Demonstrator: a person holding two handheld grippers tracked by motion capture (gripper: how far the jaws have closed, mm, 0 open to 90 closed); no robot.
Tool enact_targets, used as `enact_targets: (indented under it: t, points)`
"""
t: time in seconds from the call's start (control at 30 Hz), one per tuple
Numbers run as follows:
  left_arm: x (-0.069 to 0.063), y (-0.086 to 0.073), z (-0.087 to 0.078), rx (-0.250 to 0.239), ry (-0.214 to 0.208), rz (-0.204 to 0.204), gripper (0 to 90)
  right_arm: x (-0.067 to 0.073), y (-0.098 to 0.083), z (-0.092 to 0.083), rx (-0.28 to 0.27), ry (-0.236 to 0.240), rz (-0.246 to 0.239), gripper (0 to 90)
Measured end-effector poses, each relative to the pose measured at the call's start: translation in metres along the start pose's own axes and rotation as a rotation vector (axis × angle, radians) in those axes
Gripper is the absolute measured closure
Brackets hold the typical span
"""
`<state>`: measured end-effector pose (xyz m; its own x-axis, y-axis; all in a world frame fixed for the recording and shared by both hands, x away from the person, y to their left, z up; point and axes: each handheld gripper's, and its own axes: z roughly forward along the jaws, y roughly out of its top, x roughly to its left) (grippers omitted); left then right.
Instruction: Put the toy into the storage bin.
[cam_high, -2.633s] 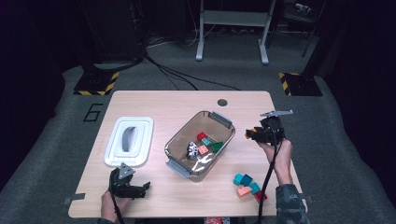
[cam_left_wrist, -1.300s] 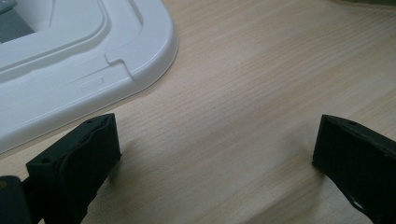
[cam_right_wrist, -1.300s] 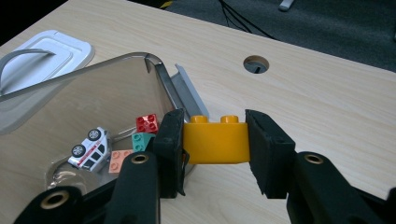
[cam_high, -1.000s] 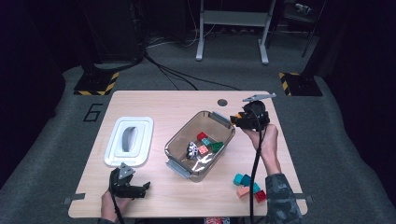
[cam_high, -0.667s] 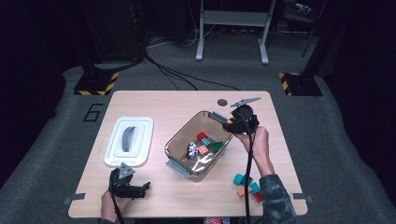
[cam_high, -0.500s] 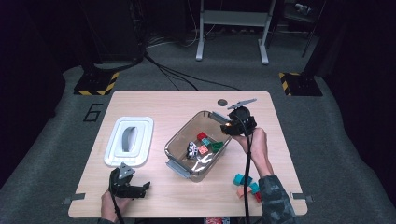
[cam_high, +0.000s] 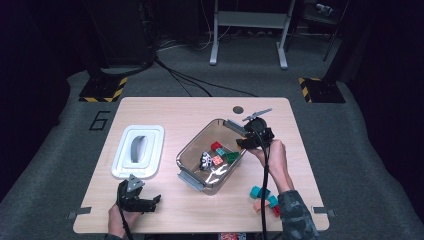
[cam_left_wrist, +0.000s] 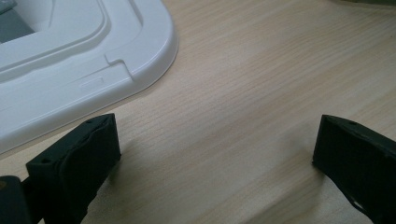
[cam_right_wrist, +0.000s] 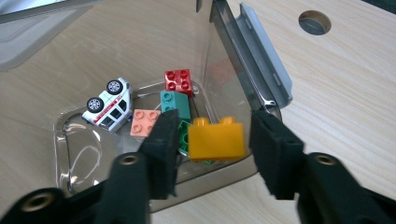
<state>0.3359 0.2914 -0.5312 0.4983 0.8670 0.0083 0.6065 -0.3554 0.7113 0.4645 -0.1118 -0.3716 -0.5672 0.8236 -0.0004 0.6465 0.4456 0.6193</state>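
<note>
My right gripper (cam_high: 245, 141) hovers over the right end of the clear plastic bin (cam_high: 192, 145). In the right gripper view a yellow-orange brick (cam_right_wrist: 217, 140) sits between the jaws of my right gripper (cam_right_wrist: 217, 125), with a thin gap on each side. The jaws have just been opening and the pads no longer press on it. Below it in the bin (cam_right_wrist: 247, 56) lie a white toy car (cam_right_wrist: 107, 107), a red brick (cam_right_wrist: 178, 81), a teal brick (cam_right_wrist: 175, 103) and a pink brick (cam_right_wrist: 144, 122). My left gripper (cam_high: 150, 202) rests open on the table's front left, holding nothing.
The bin's white lid (cam_high: 137, 150) lies left of the bin, and its corner (cam_left_wrist: 70, 65) is just ahead of my left gripper (cam_left_wrist: 215, 144). Several loose bricks (cam_high: 265, 197) sit at the front right by the person's forearm. A round hole (cam_high: 238, 109) is in the table's far edge.
My right gripper came in from the right of the bin to above its right end and sank a little. Its jaws have parted from the yellow-orange brick. The left gripper has stayed put.
</note>
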Motion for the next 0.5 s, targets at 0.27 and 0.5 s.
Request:
enact_targets:
  t: [0.27, 0.5]
  points:
    - [0.0, 0.0, 0.0, 0.0, -0.001, -0.001, 0.5, -0.006, -0.01, -0.018, -0.056, 0.0, 0.042, 26.2]
    - [0.0, 0.0, 0.001, -0.007, 0.001, -0.008, 0.5, -0.015, -0.038, -0.035, -0.102, -0.009, 0.081, 15.1]
